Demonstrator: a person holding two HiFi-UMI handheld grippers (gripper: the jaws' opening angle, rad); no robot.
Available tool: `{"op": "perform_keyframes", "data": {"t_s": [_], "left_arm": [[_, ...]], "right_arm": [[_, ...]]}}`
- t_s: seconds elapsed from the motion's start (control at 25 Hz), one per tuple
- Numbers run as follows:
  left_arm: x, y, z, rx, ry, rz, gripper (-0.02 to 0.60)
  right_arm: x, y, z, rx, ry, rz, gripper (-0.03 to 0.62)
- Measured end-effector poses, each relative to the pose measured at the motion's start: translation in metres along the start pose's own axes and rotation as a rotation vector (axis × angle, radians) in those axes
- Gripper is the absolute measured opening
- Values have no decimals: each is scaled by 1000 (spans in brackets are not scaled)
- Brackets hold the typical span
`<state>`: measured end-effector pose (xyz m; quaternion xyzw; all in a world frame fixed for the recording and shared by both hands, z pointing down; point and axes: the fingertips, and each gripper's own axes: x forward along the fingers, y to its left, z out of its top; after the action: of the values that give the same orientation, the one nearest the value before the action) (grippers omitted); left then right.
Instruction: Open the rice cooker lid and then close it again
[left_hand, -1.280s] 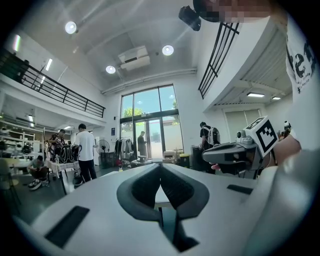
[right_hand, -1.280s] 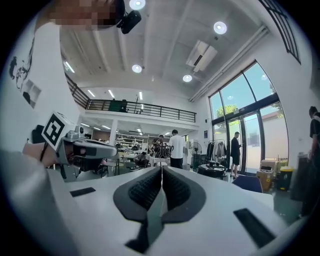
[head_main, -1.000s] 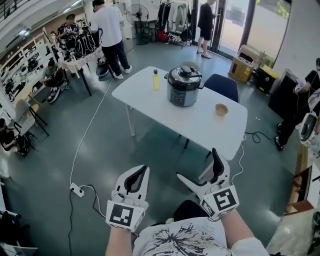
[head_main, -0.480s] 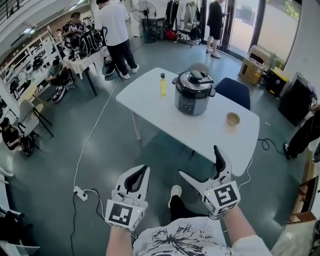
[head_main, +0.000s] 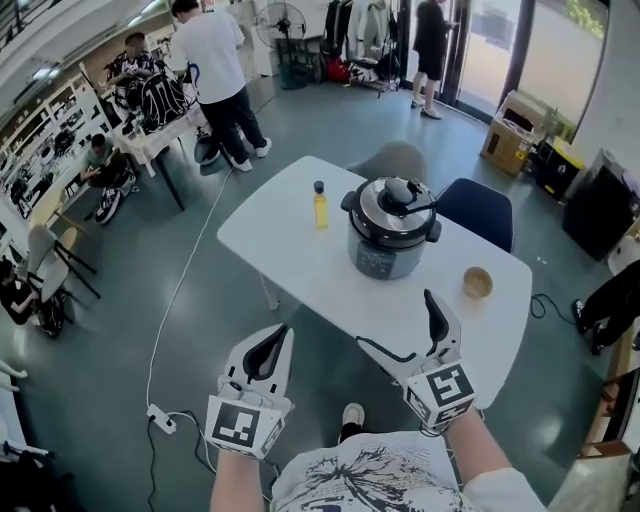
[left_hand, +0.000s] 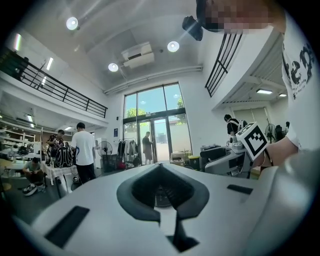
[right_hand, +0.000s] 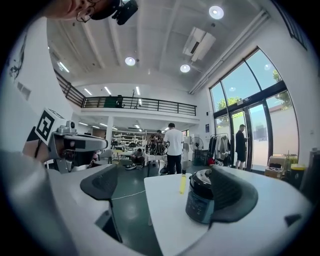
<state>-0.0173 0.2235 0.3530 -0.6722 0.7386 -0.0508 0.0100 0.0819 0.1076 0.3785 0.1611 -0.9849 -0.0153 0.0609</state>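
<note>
We hold both tools low in front of us, short of the white worktop (head_main: 300, 250). Our left tool (head_main: 280, 338) is clenched, its jaws pressed together on nothing. Our right tool (head_main: 395, 318) is released, jaws spread wide and gripping nothing. The rice cooker (head_main: 391, 228) stands near the middle of the worktop, lid down, well apart from both tools. A yellow bottle (head_main: 320, 206) stands to its left, a small brown bowl (head_main: 478, 282) to its right, and a blue chair (head_main: 478, 208) behind.
</note>
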Motion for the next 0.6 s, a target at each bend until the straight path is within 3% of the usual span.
{"op": "perform_keyframes", "data": {"t_s": [0.4, 0.6], "left_arm": [[134, 31, -13, -18, -9, -64, 14], [194, 46, -15, -5, -11, -174, 14]], "right_arm": [[82, -98, -19, 16, 39, -46, 578], [121, -138, -27, 32, 79, -103, 578]]}}
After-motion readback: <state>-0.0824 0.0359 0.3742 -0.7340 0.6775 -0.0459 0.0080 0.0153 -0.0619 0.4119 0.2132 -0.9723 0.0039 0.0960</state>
